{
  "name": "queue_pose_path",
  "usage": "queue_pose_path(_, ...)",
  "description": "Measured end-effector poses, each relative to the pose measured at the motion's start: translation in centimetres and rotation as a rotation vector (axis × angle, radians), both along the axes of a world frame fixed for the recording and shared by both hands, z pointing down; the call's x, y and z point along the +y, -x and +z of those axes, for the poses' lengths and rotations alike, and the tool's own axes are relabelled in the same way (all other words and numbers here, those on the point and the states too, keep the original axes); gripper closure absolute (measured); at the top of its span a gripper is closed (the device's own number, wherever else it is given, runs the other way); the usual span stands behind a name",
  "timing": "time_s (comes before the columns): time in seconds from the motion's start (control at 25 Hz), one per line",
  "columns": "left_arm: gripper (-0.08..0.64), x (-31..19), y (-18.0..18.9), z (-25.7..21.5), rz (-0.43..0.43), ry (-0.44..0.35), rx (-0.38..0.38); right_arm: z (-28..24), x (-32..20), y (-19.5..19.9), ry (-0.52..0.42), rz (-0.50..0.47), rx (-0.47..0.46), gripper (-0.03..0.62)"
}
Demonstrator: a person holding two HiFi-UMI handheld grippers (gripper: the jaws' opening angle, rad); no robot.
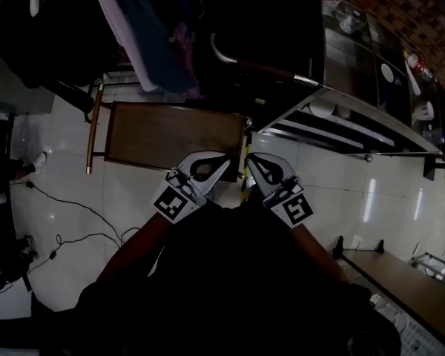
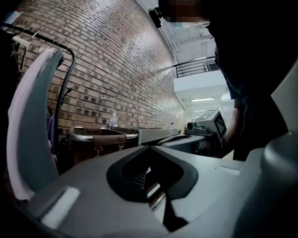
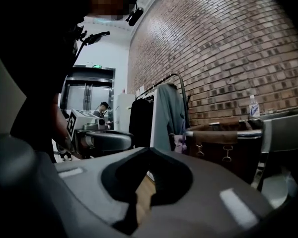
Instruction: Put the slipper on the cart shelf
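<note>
Grey left gripper (image 1: 226, 157) and right gripper (image 1: 247, 157): jaws pressed together, nothing between, side by side near wooden board (image 1: 163, 136). Slipper in no view. Probably light, soft, bendy; pinch strap or sole edge.

The left claw (image 1: 224, 159) and right claw (image 1: 251, 159) sit just beside each other, leaving only a narrow gap between them. Straight ahead of both lies a wooden shelf board (image 1: 170, 133), its top bare and open from the near side. Beyond its far edge, hanging garments (image 1: 144, 35) crowd the space. Ahead and right of the right claw, a dark cart (image 1: 271, 43) with a metal rail blocks passage. A steel counter (image 1: 356, 121) walls off the right side. Left of the left claw, cables (image 1: 67, 213) trail across open tiled floor (image 1: 74, 176).
</note>
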State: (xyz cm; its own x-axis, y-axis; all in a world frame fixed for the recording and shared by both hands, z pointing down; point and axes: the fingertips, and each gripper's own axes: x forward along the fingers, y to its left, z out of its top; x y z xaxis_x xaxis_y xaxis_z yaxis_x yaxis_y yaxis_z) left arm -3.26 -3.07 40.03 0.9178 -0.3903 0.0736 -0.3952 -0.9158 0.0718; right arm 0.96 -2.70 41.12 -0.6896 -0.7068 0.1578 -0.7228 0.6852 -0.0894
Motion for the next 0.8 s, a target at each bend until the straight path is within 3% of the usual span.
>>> queue_pose_path(0.32, 0.558, 1.7, 5.1, -0.8, 0.017, -0.008, 0.022, -1.2, 1.8, 5.5, 0.001, 0.008, 0.008, 0.591)
queue_pose_path(0.8, 0.558, 5.7, 4.1, -1.9, -0.026, 0.006, -0.001, -2.1, 6.4, 5.2, 0.010, -0.068, -0.031, 0.591)
